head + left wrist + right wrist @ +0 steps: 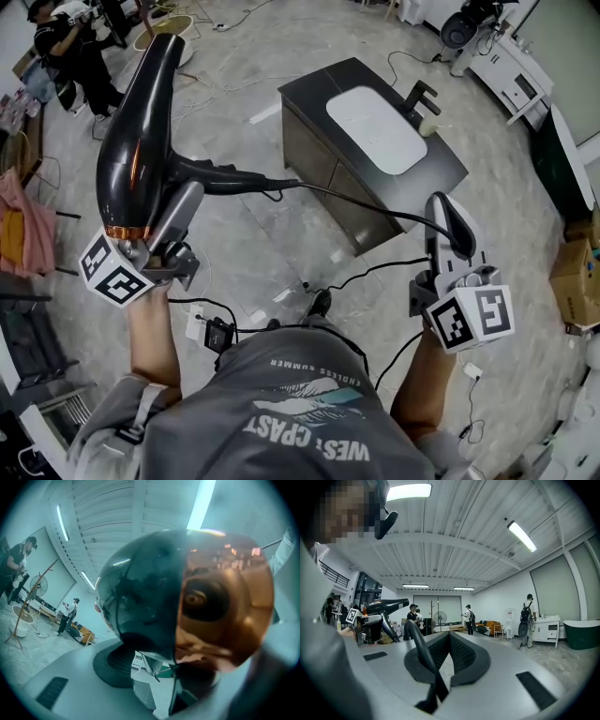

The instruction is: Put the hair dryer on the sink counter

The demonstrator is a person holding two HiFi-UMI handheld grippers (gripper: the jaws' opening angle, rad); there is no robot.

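Note:
My left gripper (157, 225) is shut on the black hair dryer (141, 141), which has a copper ring at its rear end. I hold it up at the left, well away from the sink counter. The dryer's glossy body (187, 597) fills the left gripper view. The dryer's black cord (356, 199) runs right from the handle to my right gripper (452, 230), which is shut on it. In the right gripper view the cord (415, 639) arches out from between the shut jaws. The dark sink counter (309, 94) stands ahead on the floor, with a white basin (375, 127) and a black faucet (420, 97).
A person (70, 47) stands at the far left. A white cabinet (511, 70) is at the far right and cardboard boxes (574, 281) at the right edge. Cables and a small black box (217, 333) lie on the floor by my feet. Several people (468, 618) stand in the room.

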